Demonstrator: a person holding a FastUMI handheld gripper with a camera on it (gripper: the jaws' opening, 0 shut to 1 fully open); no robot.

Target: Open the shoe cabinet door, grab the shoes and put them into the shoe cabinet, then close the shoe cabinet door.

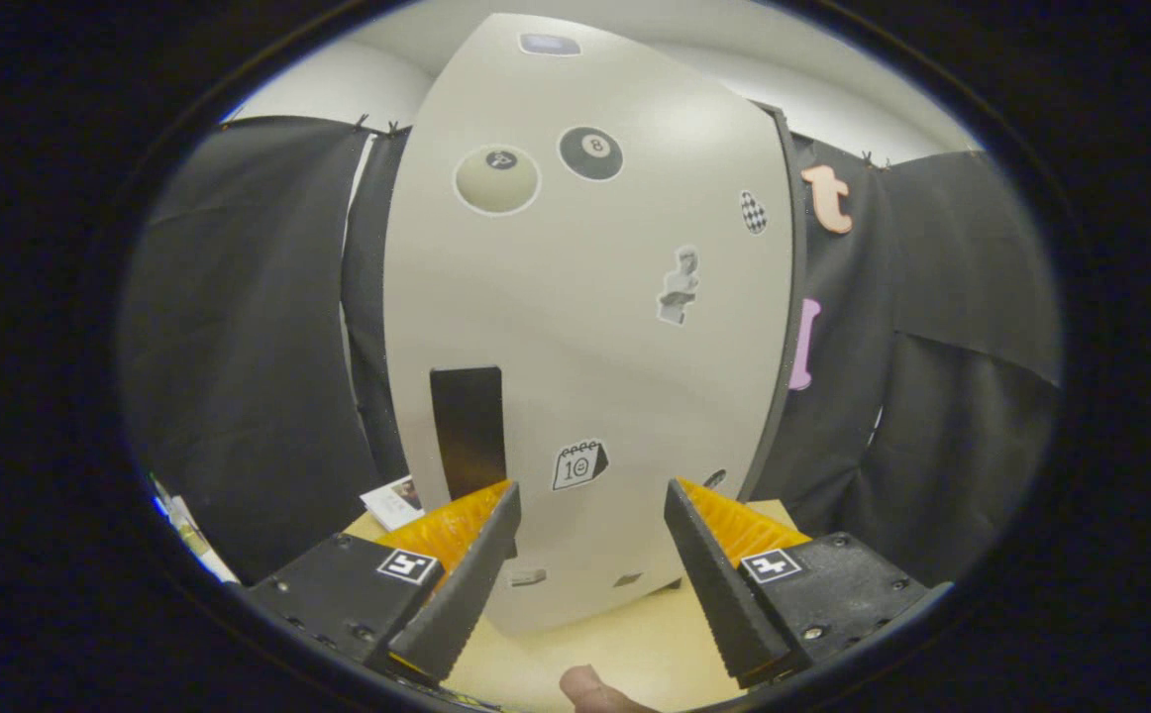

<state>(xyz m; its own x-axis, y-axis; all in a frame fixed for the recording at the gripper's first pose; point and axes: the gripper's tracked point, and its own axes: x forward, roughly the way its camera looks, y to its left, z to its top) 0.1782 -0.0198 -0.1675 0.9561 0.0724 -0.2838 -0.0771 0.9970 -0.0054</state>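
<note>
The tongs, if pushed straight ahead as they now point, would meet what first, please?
Probably the closed cabinet door, near its calendar sticker. The tongs are open, with nothing between them; depth is unclear.

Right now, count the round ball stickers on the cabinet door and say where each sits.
2. A pale ball sticker and a dark ball sticker beside it, both high on the closed cabinet door, far beyond the open gripper. Other stickers are differently shaped.

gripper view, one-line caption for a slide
Open gripper faces the closed shoe cabinet door, near its dark handle.
</note>
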